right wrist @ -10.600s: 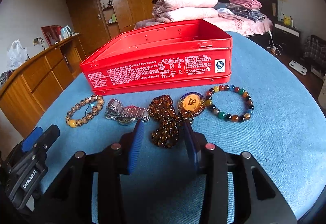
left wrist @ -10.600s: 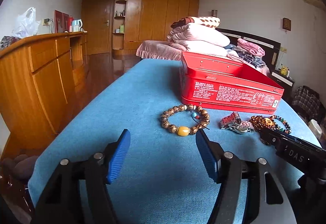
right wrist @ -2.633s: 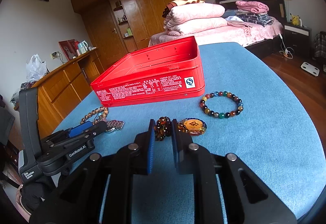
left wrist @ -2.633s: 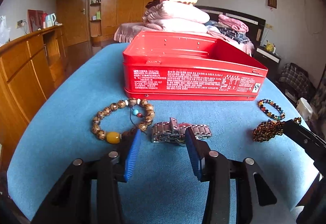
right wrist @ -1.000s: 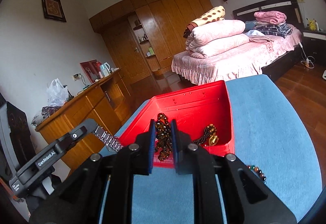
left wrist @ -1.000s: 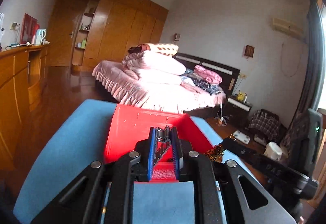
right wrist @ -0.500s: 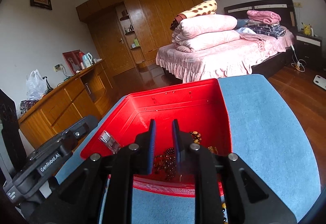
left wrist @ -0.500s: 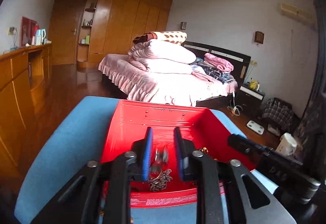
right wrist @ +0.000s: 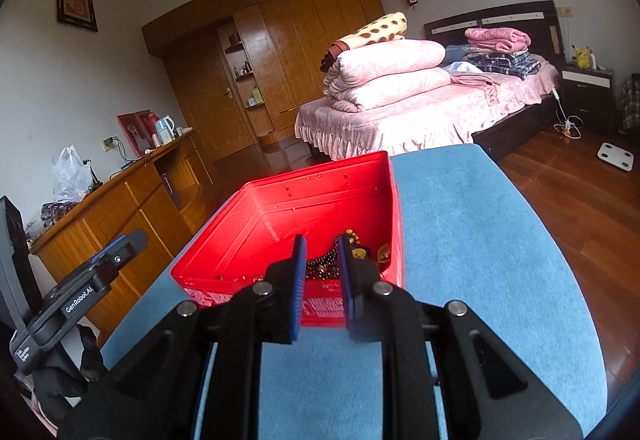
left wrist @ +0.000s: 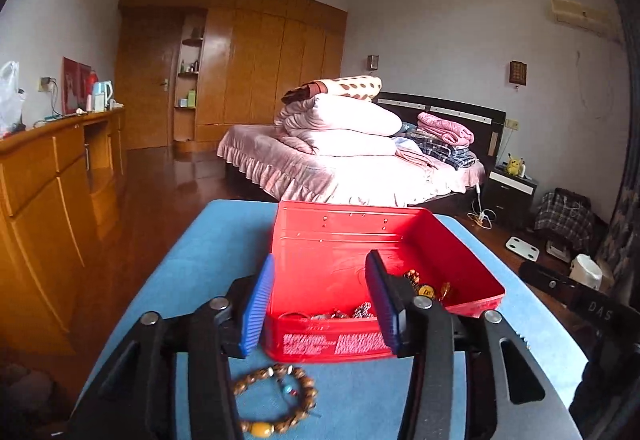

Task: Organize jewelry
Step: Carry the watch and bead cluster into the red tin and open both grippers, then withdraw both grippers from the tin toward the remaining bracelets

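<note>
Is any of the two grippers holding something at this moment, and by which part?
Nothing is held. The left gripper is opening, empty; the right gripper has a narrow empty gap. The jewelry lies in the red tin.

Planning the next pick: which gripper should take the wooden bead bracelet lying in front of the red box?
Left. The bracelet lies on the blue table just below the left gripper, whose empty jaws are opening. The right gripper shows no bracelet in its view and its jaws stand narrow.

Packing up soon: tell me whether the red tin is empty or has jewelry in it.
Not empty. The lidless red tin holds beads and a pendant at its near end; the far floor is bare.
</note>
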The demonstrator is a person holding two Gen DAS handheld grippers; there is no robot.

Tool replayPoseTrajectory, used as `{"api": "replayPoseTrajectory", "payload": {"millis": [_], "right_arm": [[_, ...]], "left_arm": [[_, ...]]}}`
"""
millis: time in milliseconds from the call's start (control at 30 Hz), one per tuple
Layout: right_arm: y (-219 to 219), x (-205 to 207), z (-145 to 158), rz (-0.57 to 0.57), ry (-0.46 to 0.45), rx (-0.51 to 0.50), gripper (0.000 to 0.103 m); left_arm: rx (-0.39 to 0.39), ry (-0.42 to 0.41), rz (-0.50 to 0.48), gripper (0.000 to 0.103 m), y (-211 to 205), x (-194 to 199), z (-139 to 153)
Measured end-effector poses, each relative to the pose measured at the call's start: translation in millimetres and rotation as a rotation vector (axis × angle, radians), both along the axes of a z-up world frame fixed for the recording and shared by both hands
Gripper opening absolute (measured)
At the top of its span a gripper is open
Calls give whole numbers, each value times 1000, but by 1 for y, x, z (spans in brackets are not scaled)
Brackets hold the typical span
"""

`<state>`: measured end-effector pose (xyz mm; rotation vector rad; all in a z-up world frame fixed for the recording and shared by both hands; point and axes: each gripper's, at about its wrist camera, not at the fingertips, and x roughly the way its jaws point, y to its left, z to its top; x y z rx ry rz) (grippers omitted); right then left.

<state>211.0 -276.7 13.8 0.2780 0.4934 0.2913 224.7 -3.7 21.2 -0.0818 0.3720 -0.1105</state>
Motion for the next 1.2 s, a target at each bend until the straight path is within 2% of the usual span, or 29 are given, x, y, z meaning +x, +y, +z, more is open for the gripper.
{"api": "replayPoseTrajectory", "payload": {"millis": [133,333,433,533,633,833,967,1200], "right_arm": [[-12,-16,-15,-20,34,13,17],[-17,-24,-39,-60,102,-10,28],[-20,-24,-47,-100,133,-35,51],[-19,-25,-51,-120,144,-62,53],[-18,-22,-58,-137,169,-103,63],[-14,-18,-66,-146,191,-145,63],[-20,-18,-66,-160,192,-129,61],[-33,-2,-79,-179,297,-91,34]], "left_arm": [[12,7,6,55,4,-18,-12],[6,74,28,59,14,-34,-42],[11,103,52,66,21,-35,-52],[16,115,68,68,24,-34,-56],[21,110,85,73,25,-36,-57],[49,92,93,77,20,-39,-60],[51,85,96,78,19,-41,-60],[60,86,106,78,17,-40,-59]]}}
